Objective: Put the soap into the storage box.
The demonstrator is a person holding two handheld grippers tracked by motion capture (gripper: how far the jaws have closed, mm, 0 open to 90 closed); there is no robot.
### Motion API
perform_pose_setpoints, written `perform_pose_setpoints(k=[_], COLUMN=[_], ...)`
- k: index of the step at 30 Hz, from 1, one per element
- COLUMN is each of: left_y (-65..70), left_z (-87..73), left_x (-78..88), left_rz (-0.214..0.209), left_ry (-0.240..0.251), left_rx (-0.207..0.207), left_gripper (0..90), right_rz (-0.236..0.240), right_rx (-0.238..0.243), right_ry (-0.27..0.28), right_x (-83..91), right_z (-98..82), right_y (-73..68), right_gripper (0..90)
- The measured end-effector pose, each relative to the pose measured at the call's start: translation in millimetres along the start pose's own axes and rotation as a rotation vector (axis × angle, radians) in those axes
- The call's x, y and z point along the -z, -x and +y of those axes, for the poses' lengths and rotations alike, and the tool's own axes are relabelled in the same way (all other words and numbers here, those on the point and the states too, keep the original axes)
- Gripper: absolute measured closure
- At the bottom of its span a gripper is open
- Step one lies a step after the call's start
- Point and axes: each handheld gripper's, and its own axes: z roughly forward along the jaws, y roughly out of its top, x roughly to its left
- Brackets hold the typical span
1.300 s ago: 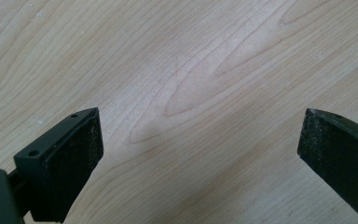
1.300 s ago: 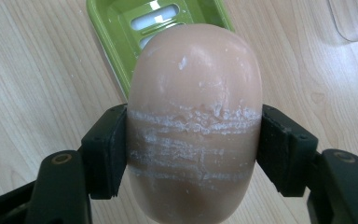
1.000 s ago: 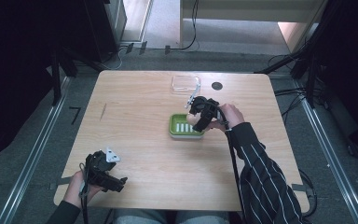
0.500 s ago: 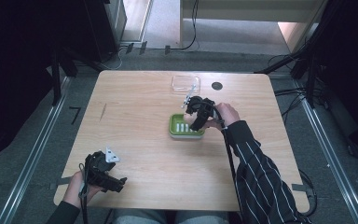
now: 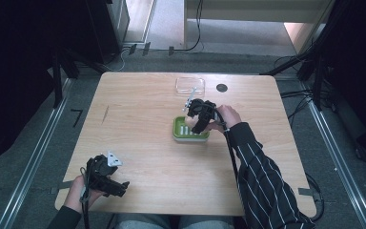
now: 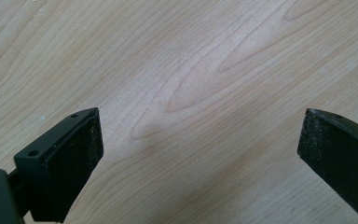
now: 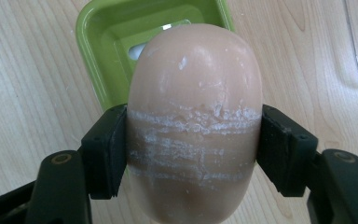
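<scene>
So the bar of soap (image 7: 195, 126) is clamped between the right gripper (image 7: 193, 149) jaws, hanging above the green soap dish (image 7: 116, 42). Compared with a second ago, the hand has drifted slightly toward the far side of the dish, so I'd guess it's being lined up to drop in. The dish's slotted floor looks free, nothing blocking. A clear lid (image 5: 190, 85) sits just beyond. Left gripper (image 6: 200, 154) rests near the table's (image 5: 138, 114) front edge, jaws spread, nothing between them.
</scene>
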Motion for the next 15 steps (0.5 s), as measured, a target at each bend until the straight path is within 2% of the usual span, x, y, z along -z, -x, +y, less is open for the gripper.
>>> perform_pose_setpoints(k=[15], left_y=[-0.3], left_z=[-0.1], left_x=[-0.4], left_rz=[0.003], left_ry=[-0.002], left_rx=[0.0], left_gripper=[0.5], right_rz=[0.011], right_rx=[0.024], right_ry=[0.0], right_x=[-15.8], right_z=[8.0], right_y=[0.5], right_gripper=[33.0])
